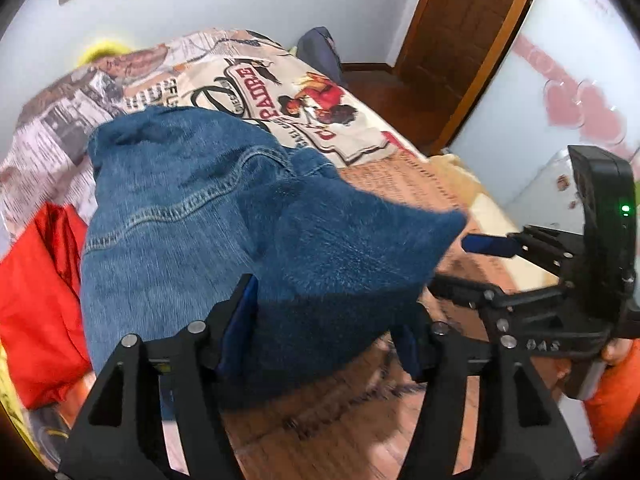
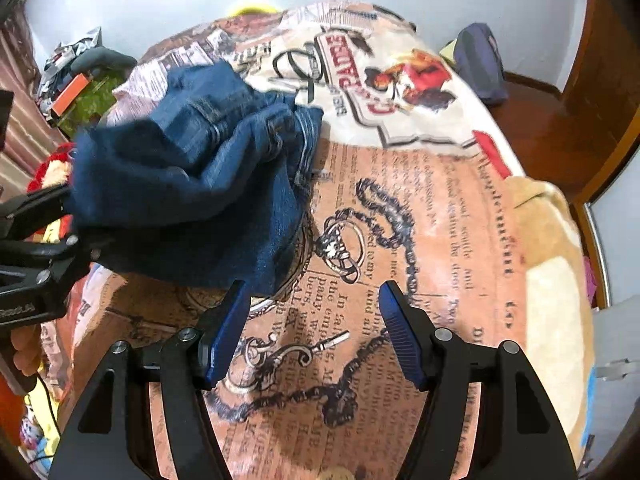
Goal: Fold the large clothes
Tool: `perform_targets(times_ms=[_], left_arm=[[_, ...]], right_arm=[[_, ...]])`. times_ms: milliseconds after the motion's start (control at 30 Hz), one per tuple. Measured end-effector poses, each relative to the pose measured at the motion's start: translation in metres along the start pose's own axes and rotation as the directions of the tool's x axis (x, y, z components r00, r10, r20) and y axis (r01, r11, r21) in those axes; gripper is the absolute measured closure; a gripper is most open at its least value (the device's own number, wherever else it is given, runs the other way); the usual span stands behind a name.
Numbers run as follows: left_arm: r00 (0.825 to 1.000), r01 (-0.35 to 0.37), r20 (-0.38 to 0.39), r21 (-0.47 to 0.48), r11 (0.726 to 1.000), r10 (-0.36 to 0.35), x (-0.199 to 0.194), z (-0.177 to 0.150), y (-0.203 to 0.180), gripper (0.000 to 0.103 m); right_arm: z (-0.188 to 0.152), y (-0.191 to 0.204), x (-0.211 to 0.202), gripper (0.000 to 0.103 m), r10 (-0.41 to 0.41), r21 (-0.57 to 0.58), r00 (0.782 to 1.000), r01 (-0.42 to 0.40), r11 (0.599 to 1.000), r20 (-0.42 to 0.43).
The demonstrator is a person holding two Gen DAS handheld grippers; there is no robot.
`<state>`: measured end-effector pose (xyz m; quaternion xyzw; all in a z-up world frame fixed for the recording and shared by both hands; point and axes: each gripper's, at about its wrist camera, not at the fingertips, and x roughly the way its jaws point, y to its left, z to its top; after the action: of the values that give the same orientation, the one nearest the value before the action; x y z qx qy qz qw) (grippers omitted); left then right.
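A bunched pair of blue jeans [image 1: 192,208] lies on the printed bedspread [image 1: 400,184]. In the left wrist view the near end of the denim sits between the wide-spread fingers of my left gripper [image 1: 324,320]. The pads stand apart from each other and do not pinch it, and cloth covers part of the right pad. The right gripper [image 1: 500,248] shows at the right edge, just beyond the denim's corner. In the right wrist view my right gripper [image 2: 314,292] is open over bare bedspread [image 2: 420,240], its left fingertip beside the edge of the jeans [image 2: 192,184]. The left gripper [image 2: 40,248] appears at the left.
A red garment [image 1: 36,300] lies left of the jeans. A navy bag [image 2: 480,64] sits past the bed's far end near a wooden door [image 1: 472,20]. Clutter [image 2: 76,84] fills the floor on the bed's far-left side. A hand in an orange sleeve [image 1: 616,384] holds the right gripper.
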<state>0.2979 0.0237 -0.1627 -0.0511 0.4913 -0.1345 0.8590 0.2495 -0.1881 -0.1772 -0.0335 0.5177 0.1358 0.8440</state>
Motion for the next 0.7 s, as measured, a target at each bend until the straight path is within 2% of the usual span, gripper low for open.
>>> perform_targets(times_ms=[133, 233, 300, 367, 500, 600, 700], left_arm=[[0.998, 0.062, 0.022, -0.023, 0.998, -0.062, -0.029, -0.005, 0.005, 0.042], [0.995, 0.033, 0.092, -0.024, 0.999, -0.031, -0.058, -0.008, 0.012, 0.042], [0.991, -0.008, 0.131, -0.027, 1.0, 0.011, -0.073, -0.009, 0.021, 0.04], [0.983, -0.087, 0.157, -0.038, 0.995, 0.092, -0.083, -0.01, 0.033, 0.038], [0.959, -0.236, 0.148, -0.068, 0.969, 0.243, -0.082, -0.016, 0.058, 0.037], [0.954, -0.274, 0.101, -0.08, 0.958, 0.282, -0.068, -0.024, 0.072, 0.037], [0.953, -0.294, 0.057, -0.071, 0.953, 0.298, -0.048, -0.034, 0.082, 0.037]], right_arm=[[0.005, 0.005, -0.025, 0.04, 0.0, 0.001, 0.998, 0.0, 1.0, 0.056], [0.012, 0.015, -0.047, 0.04, 0.017, -0.007, 0.994, -0.016, 1.0, 0.108], [0.018, 0.024, -0.057, 0.04, 0.036, -0.027, 0.989, -0.033, 0.999, 0.141], [0.026, 0.033, -0.058, 0.04, 0.056, -0.045, 0.986, -0.05, 0.998, 0.158], [0.042, 0.058, -0.051, 0.04, 0.119, -0.078, 0.978, -0.106, 0.991, 0.174], [0.049, 0.071, -0.032, 0.04, 0.161, -0.091, 0.973, -0.148, 0.985, 0.163], [0.056, 0.075, 0.0, 0.04, 0.172, -0.077, 0.981, -0.166, 0.983, 0.09]])
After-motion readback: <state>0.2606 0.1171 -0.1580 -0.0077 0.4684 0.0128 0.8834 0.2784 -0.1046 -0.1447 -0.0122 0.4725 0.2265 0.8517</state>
